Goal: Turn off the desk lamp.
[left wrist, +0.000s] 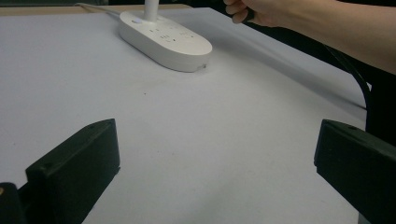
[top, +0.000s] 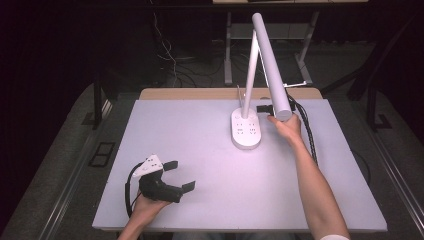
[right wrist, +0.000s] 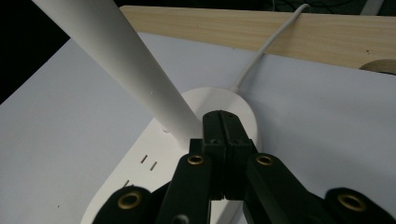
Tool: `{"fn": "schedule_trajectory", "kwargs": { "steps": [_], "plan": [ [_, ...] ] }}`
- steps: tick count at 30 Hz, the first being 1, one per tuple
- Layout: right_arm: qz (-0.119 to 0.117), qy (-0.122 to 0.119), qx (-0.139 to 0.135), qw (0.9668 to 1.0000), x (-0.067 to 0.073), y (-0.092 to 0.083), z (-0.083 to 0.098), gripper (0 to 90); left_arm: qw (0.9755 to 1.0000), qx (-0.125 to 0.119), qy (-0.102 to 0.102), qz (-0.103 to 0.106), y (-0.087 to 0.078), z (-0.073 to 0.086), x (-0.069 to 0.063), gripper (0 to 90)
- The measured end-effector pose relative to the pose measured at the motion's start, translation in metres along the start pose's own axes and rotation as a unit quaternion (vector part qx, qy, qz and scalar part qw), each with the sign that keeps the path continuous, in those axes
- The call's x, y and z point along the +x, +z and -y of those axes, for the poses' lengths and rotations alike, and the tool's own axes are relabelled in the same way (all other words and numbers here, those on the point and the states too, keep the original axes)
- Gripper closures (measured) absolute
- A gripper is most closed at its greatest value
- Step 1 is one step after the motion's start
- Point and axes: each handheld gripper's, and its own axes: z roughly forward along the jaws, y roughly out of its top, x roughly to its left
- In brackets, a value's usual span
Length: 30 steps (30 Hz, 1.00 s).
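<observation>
Two grippers share the work: the right gripper (right wrist: 223, 126), fingers pressed together on nothing, hovers over the white oval lamp base with sockets (top: 246, 131) near the tabletop's (top: 200, 200) far edge, likely to press its button; the left gripper (top: 175, 175) rests near the front-left corner, fingers wide.

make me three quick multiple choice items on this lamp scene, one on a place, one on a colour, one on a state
1. Where does the lamp base sit?
A. far half of the table, right of middle
B. on the floor
C. beside the left gripper

2. What colour is the lamp?
A. black
B. white
C. red

3. How do the right gripper jaws stand?
A. wide open
B. shut on a cable
C. shut, nothing between them

Answers: 1 A, the high view shows the base there, far from the left gripper. 2 B, base and arm are white. 3 C, the right gripper view shows its jaws pressed together above the base.
</observation>
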Motion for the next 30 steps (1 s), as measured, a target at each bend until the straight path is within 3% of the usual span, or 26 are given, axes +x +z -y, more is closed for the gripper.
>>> {"fn": "schedule_trajectory", "kwargs": {
  "steps": [20,22,30],
  "plan": [
    [0.007,0.011,0.016,0.9998,-0.001,0.029,0.010,90.0,1.0000,0.004,0.005,0.000,0.003,-0.001,0.000,0.0],
    [-0.001,0.022,0.014,0.9997,-0.003,0.031,0.012,90.0,1.0000,0.006,0.005,0.000,0.003,0.000,0.000,0.0],
    [-0.002,0.023,0.016,0.9996,-0.001,0.032,0.012,90.0,1.0000,0.005,0.005,-0.003,0.002,-0.001,-0.001,0.0]
  ]
}}
